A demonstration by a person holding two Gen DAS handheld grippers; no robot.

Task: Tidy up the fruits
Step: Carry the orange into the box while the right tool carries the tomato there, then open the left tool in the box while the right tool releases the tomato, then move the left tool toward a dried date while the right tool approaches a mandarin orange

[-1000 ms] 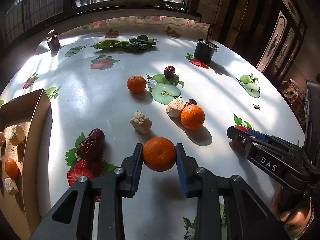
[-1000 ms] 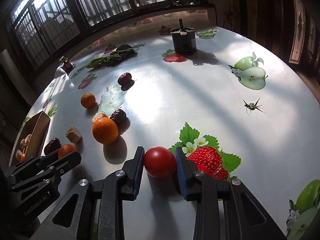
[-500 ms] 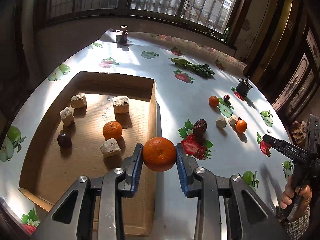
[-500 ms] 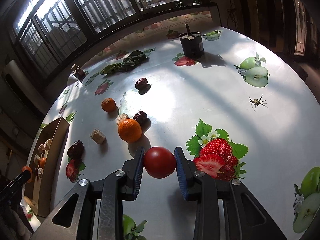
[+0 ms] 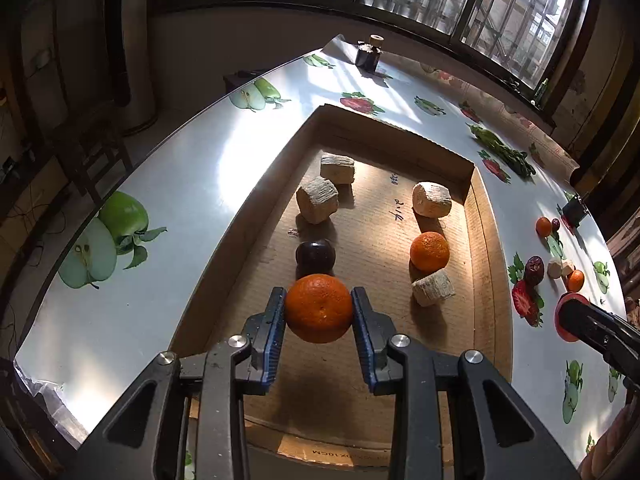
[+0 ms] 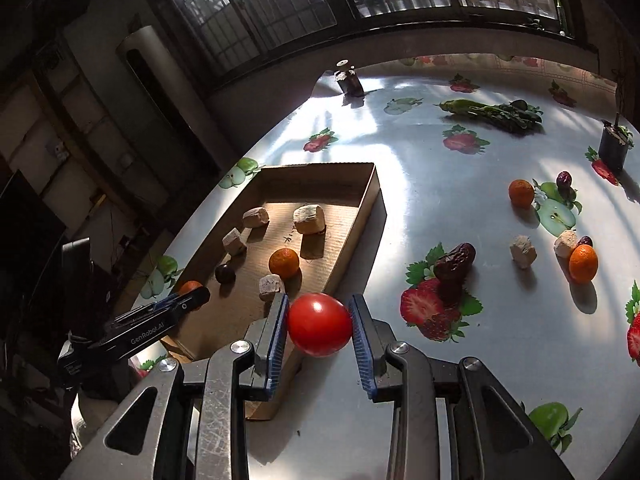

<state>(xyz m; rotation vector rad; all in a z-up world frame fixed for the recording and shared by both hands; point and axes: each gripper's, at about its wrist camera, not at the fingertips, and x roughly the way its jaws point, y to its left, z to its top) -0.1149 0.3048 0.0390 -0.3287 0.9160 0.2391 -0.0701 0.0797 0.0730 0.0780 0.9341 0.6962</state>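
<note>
My left gripper [image 5: 319, 316] is shut on an orange [image 5: 319, 307] and hangs over the near part of the cardboard box [image 5: 490, 264]. Inside the box lie another orange [image 5: 429, 251], a dark plum [image 5: 315, 257] and several beige chunks [image 5: 317, 199]. My right gripper [image 6: 320, 326] is shut on a red tomato [image 6: 319, 324], just above the box's [image 6: 368, 196] near right corner. In the right wrist view the left gripper [image 6: 188, 298] with its orange shows at the box's left side. Loose on the table lie two oranges [image 6: 521, 192], [image 6: 583, 263], a brown date [image 6: 456, 258] and beige chunks [image 6: 523, 250].
A bunch of green vegetables [image 6: 492, 111] lies at the far side of the table, with a black pot [image 6: 613, 149] at the right and a small dark bottle [image 6: 349, 78] near the window. The table edge runs close along the box's left side [image 5: 168, 140].
Both grippers have swung left from the middle of the table to the cardboard box, each carrying its fruit. The left one now hangs over the box's floor, the right one at its corner.
</note>
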